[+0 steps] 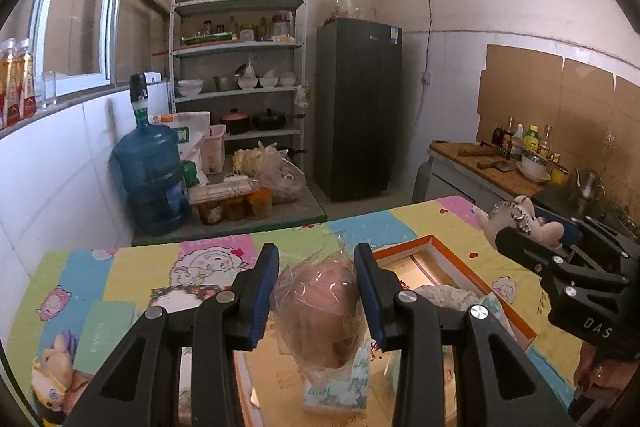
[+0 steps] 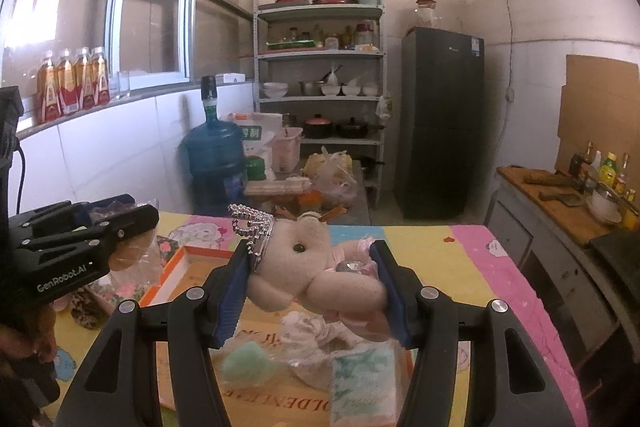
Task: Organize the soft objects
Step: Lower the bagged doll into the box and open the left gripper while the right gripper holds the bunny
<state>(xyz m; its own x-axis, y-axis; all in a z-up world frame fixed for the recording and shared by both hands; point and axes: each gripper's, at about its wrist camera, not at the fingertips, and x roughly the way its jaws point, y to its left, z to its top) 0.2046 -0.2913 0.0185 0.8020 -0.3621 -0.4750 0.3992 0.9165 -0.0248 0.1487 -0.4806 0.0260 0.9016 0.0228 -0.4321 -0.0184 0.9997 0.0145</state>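
Observation:
My left gripper point(image 1: 316, 297) is shut on a pinkish soft object wrapped in clear plastic point(image 1: 320, 307), held above an open orange-rimmed box point(image 1: 444, 247) on the table. A tissue pack point(image 1: 340, 385) lies in the box below it. My right gripper point(image 2: 312, 285) is shut on a cream plush bear point(image 2: 304, 267) with a silver crown point(image 2: 250, 223), held above the same box point(image 2: 176, 267). In the left wrist view the right gripper point(image 1: 532, 231) with the bear is at the right. In the right wrist view the left gripper point(image 2: 132, 227) is at the left.
The table has a colourful cartoon cloth point(image 1: 100, 291). A plush toy point(image 1: 54, 379) lies at its left front corner. Tissue packs point(image 2: 368, 383) and wrapped soft items point(image 2: 308, 331) lie in the box. A water jug point(image 1: 150, 175), shelves point(image 1: 240, 67) and a fridge point(image 1: 358, 107) stand behind.

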